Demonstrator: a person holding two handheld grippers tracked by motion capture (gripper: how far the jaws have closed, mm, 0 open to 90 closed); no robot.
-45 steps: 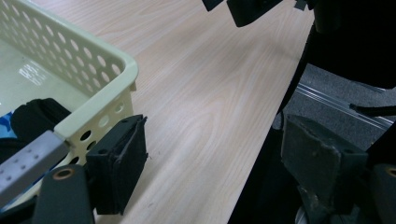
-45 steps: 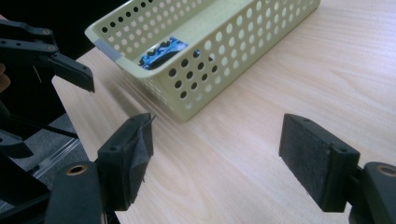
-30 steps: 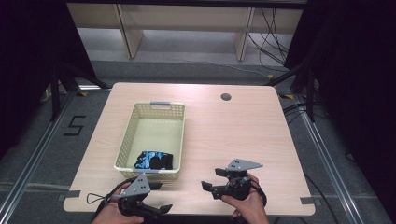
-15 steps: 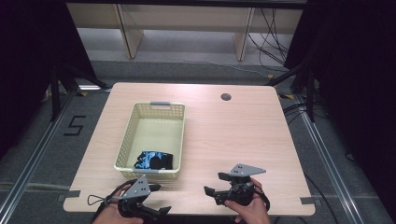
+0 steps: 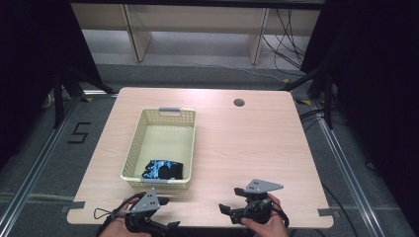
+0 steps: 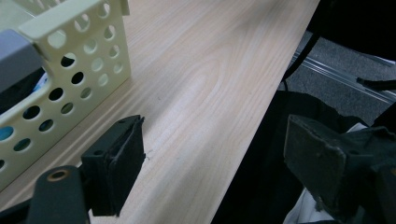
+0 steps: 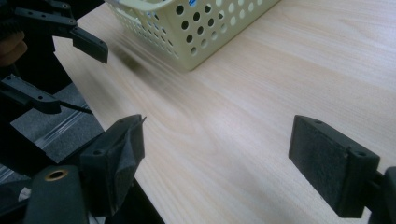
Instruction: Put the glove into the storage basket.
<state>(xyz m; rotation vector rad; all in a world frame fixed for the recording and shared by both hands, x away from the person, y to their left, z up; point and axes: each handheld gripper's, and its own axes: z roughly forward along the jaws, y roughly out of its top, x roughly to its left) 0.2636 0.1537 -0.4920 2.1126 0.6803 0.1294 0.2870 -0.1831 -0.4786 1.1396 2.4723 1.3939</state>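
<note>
High view first: the basket (image 5: 160,148) sits left of centre on the counter (image 5: 257,143), and the cloth (image 5: 163,169), a dark crumpled thing with blue-white print, lies bunched at the basket's near end, against the front wall. Both tools hover at the near edge of the counter, left tool (image 5: 163,212) just in front of the basket, right tool (image 5: 228,211) well off to the side of it. Left gripper view: jaws stand wide apart with nothing between them, one pad over the wood and the other hanging past the counter edge, and the basket's holed wall is right beside it with a bit of dark and blue showing through the holes. Right gripper view: the right tool's jaws have just been opening and are wide with only bare wood between them; the basket corner and the left tool sit farther off. Risk-wise, I'd guess the cloth is soft and floppy, so a grab could pinch only a fold and let it slip out. It's also tucked tight to the wall, so a jaw coming in low could catch the rim or shove the light basket across the counter.
</note>
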